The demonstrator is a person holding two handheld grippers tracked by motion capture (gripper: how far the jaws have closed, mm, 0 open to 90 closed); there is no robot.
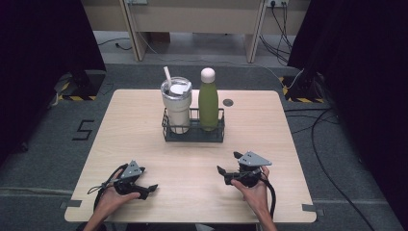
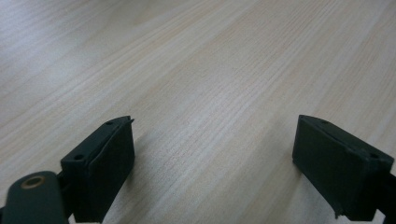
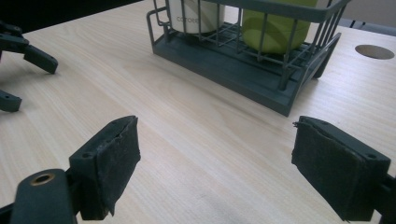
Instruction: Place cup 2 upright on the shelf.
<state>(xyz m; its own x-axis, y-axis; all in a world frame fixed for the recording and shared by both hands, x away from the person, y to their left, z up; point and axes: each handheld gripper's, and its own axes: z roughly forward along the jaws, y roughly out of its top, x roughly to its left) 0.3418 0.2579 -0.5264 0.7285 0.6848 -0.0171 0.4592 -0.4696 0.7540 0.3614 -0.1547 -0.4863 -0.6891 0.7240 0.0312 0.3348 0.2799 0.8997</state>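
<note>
A dark wire basket (image 1: pixel 193 135) stands at the table's far middle. It holds a white tumbler (image 1: pixel 176 103) with a lid and straw on the left, and a green bottle (image 1: pixel 208 103) with a pale cap on the right. My left gripper (image 1: pixel 148 191) rests low near the front left edge, open, with bare wood between its jaws (image 2: pixel 212 154). My right gripper (image 1: pixel 227 162) sits at the front right, open and empty (image 3: pixel 215 149), pointing toward the basket (image 3: pixel 243 70). The tumbler (image 3: pixel 196 16) and bottle (image 3: pixel 275 28) stand inside it. The left gripper (image 3: pixel 32 84) lies off to the side there.
The light wooden table (image 1: pixel 144 130) has a small round hole (image 1: pixel 228 102) behind the basket on the right. Bare wood lies between the grippers and the basket. Cables and dark curtains surround the table on the floor.
</note>
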